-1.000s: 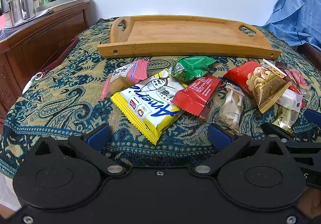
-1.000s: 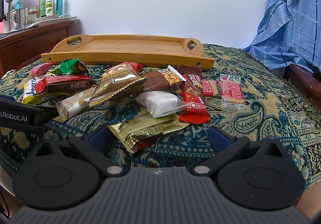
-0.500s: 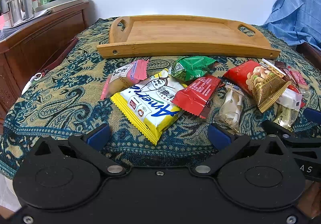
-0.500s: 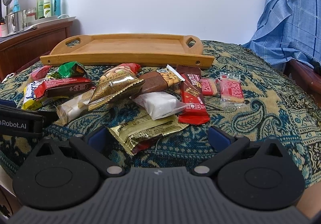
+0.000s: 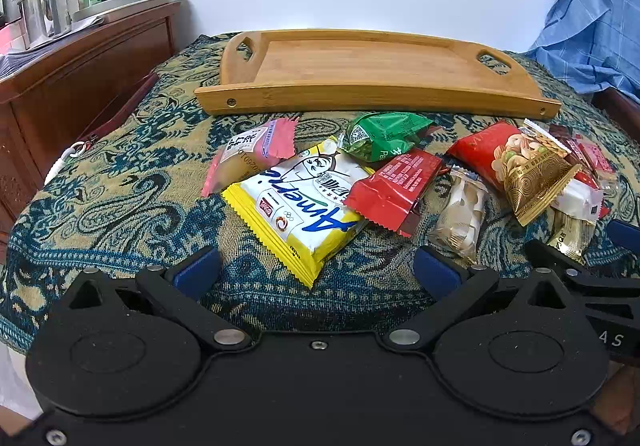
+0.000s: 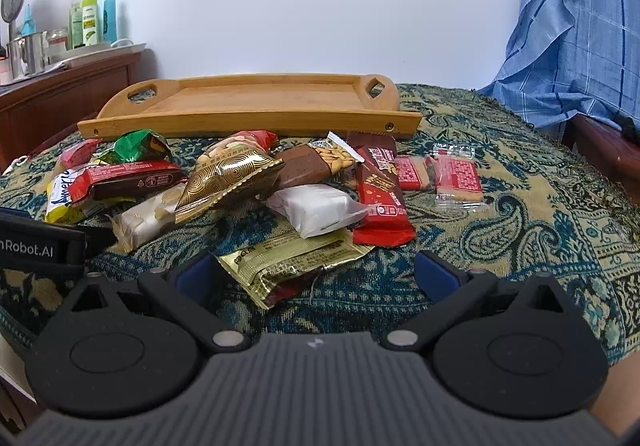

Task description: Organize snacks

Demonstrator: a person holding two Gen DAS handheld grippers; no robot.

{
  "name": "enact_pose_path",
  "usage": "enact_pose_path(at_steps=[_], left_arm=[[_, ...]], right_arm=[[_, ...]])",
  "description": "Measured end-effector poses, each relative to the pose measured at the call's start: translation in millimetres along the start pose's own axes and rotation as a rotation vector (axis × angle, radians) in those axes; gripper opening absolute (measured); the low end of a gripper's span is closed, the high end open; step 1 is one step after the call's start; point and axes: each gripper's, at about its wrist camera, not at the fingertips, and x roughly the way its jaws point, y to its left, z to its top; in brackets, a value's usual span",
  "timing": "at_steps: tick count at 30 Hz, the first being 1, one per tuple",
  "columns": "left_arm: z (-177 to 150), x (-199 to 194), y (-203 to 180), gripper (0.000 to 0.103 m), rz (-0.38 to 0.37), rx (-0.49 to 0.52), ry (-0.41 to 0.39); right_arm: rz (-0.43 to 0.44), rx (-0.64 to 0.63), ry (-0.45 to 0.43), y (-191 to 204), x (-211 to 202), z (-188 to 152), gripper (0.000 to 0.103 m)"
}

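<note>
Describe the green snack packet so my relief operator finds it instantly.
Start at the wooden tray on the patterned cloth. Just in front of its near rim lies the green packet, behind the big yellow-and-white packet. It is the pile's only green wrapper.

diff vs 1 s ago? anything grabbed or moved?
Nothing grabbed. The right claw eased slightly forward toward the crinkled gold foil snack packet; the left claw barely moved. Both are open and empty. The snack pile and the empty wooden handled tray are unchanged.
</note>
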Motion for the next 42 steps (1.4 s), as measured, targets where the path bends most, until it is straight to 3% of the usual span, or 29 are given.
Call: enact_pose_path(at_steps=[5,15,20,26,29,36,42], left_arm=[[0.1,-1.1,0.5,0.103,-0.002,-0.01,0.005],[0.1,-2.0,0.1,0.103,0.003,-0.021,-0.001],[-3.7,-3.4,-3.5,0.103,0.013,-0.005,-0.026],[-1.9,-10.6,-2.6,0.1,0.0,-0.043,-0.042],[-3.0,-22.0,-1.4,0.093,-0.049,-0.066,-0.094],[-8.2,-49.5,-22.5,0.06,-0.143,0.023,-0.24],[-5.3,-42.8,-33.0,0.033,-0.213,0.053,-0.193]], right_arm=[[0.032,-0.012,0.037,-5.7,0.1,5.8,0.103],[-0.055,-0.061,-0.002,11.3,-7.9,-2.0,0.103],[0.03,-0.052,-0.021,-4.3,-8.2,-7.3,0.103],[0.044,-0.048,0.015,-3.2,-7.7,-0.3,0.103],[0.08,0.011,0.016,-10.5,-13.4,2.5,0.095],[0.132,0.05,-0.019,-14.1,-28.9,-0.5,0.067],[0.149,0.099,-0.031,-18.2,-35.6,1.4,0.048]])
